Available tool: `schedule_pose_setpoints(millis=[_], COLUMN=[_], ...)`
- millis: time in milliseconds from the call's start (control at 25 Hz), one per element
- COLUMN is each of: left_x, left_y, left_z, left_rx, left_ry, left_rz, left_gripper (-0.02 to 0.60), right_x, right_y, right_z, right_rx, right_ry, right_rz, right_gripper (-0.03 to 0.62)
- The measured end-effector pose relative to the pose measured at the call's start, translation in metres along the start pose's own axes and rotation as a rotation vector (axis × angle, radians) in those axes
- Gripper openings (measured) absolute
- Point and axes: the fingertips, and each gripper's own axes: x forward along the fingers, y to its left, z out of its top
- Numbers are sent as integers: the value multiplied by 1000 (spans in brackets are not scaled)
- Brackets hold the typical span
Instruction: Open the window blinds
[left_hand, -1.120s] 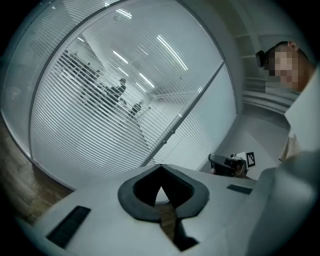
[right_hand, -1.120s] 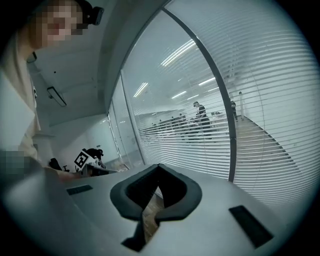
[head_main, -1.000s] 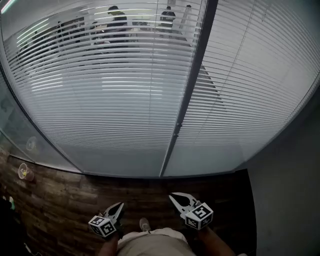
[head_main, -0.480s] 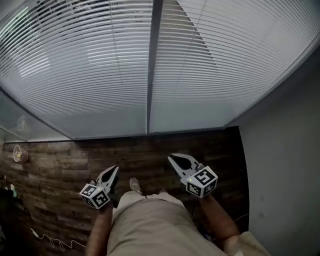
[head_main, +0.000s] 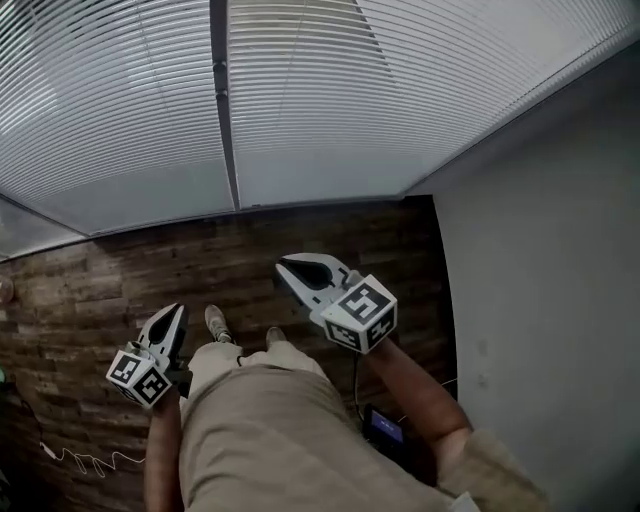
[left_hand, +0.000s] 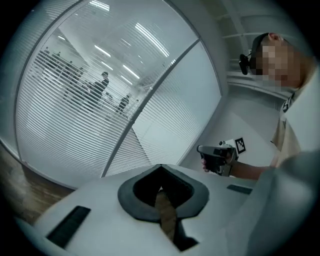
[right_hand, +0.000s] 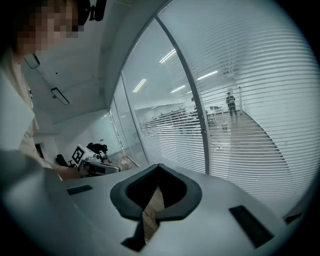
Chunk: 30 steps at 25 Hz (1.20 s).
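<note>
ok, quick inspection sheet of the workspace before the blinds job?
Surface: dark plank floor.
Job's things: blinds lowered over both panes, untouched; frame post between them.
Clutter: small dark box on the floor.
Grippers: left gripper and right gripper fingers together, empty, short of the blinds.
Cables: thin white cable on the floor.
Surroundings: grey wall; people beyond the glass.

Window blinds (head_main: 330, 100) ahead of both claws, well apart from them. Mullion (head_main: 222, 110) splits the blinds; seen from above it's ahead, btwn L claw (head_main: 175, 312) and R claw (head_main: 287, 266). Wall (head_main: 540, 250) to the R of R claw, meets the glass at a corner. Floor (head_main: 100, 280) below both. Shoes (head_main: 215, 322) btwn claws, nearer L. Cable (head_main: 80, 460) on floor behind L claw, to its left. Small device (head_main: 383, 427) on floor behind R claw.
</note>
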Motion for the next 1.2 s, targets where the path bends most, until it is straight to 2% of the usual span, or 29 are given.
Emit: schedule_pose_setpoints(millis=[280,640,880,1040,1200], left_x=[8,10,11,9,13], left_y=[-10,-29,-26,-33,-40], left_z=[-11,-12,-32,-37,-17], left_rx=[-15,-8,-40,-40,-32], left_ry=[1,-17,-5,-2,-11], left_rz=[45,68,88,77,60], left_gripper=[12,12,12,12,12], right_x=[-9,-19,-25,-36,-40], right_y=[-12,-11,-9,-5,-6], right_z=[-1,3,-14,-18,-6], right_rx=[-32,-31,-21,-49,-143], right_ry=[21,-9,1,9,31], right_rz=[28,59,63,29,-47], right_gripper=[8,8,8,8,9])
